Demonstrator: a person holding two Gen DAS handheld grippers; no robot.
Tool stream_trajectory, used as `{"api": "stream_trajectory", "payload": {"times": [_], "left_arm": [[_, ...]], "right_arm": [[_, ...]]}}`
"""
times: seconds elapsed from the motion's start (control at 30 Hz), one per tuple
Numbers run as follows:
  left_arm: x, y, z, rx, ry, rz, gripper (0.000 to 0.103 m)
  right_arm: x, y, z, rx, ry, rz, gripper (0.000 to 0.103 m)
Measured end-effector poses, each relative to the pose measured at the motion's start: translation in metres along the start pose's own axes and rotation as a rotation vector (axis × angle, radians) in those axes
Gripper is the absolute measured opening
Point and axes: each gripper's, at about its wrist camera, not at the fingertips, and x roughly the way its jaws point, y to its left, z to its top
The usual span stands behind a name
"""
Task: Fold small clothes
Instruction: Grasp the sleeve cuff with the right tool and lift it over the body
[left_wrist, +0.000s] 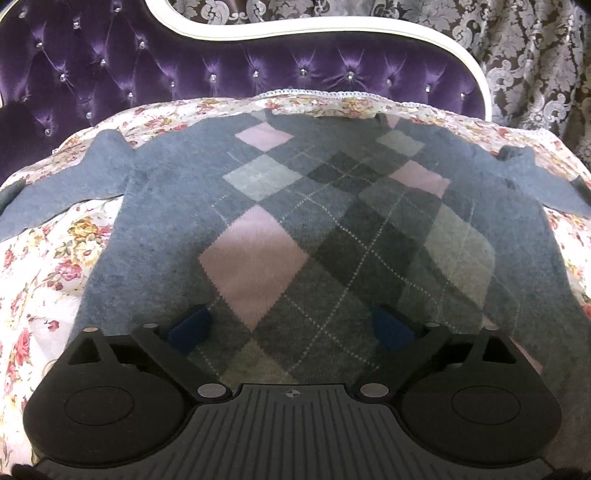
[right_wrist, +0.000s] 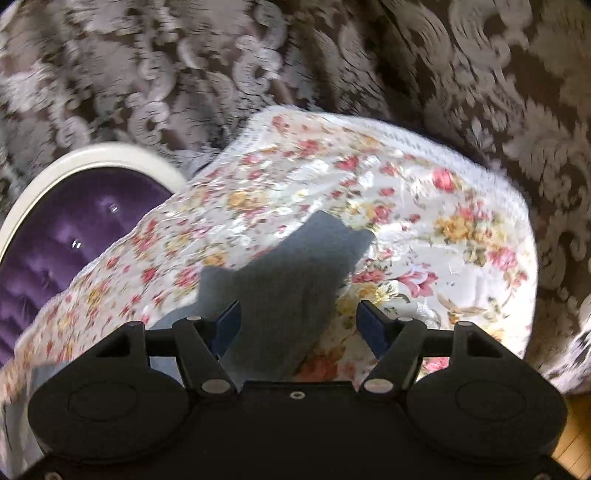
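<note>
A small blue-grey argyle sweater with pink and grey diamonds lies flat on a floral bedspread. Its sleeves spread out to the left and right. My left gripper is open and empty, low over the sweater's near hem. In the right wrist view, one blue-grey sleeve lies on the floral bedspread. My right gripper is open just above that sleeve, which runs between its jaws. That view is motion-blurred.
A purple tufted headboard with a white frame stands behind the bed and shows at the left in the right wrist view. Patterned brown-and-silver curtains hang behind and to the right. The bed's edge drops off at the right.
</note>
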Motion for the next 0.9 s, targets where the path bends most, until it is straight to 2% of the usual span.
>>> {"api": "stream_trajectory", "payload": {"times": [0.07, 0.23, 0.3, 0.4, 0.43, 0.53, 0.67, 0.8, 0.9], "left_arm": [[0.001, -0.001, 0.0, 0.004, 0.001, 0.001, 0.101], [0.003, -0.001, 0.0, 0.005, 0.002, -0.005, 0.103], [0.003, -0.001, -0.001, 0.003, 0.0, -0.006, 0.103], [0.004, 0.0, -0.001, 0.003, -0.001, -0.007, 0.103], [0.004, 0.0, -0.001, 0.003, -0.001, -0.007, 0.103], [0.004, -0.001, -0.001, 0.002, -0.002, -0.007, 0.103], [0.004, -0.001, -0.001, 0.003, -0.003, -0.006, 0.103], [0.003, -0.001, -0.001, 0.004, -0.004, -0.007, 0.102], [0.002, -0.001, 0.0, 0.003, -0.001, -0.009, 0.102]], "right_arm": [[0.003, -0.002, 0.0, 0.016, -0.05, 0.028, 0.073], [0.015, 0.0, 0.006, 0.038, -0.058, 0.041, 0.072], [0.019, 0.002, 0.008, 0.023, -0.055, 0.03, 0.063], [0.022, 0.002, 0.012, -0.007, -0.035, 0.005, 0.031], [0.022, -0.001, 0.013, 0.0, -0.02, 0.012, 0.016], [0.012, -0.012, 0.013, 0.049, -0.009, 0.035, 0.014], [-0.017, -0.018, 0.011, 0.006, -0.05, 0.01, 0.014], [-0.05, -0.024, 0.012, -0.011, -0.092, 0.041, 0.014], [-0.074, -0.017, 0.014, -0.056, -0.134, 0.043, 0.009]]}}
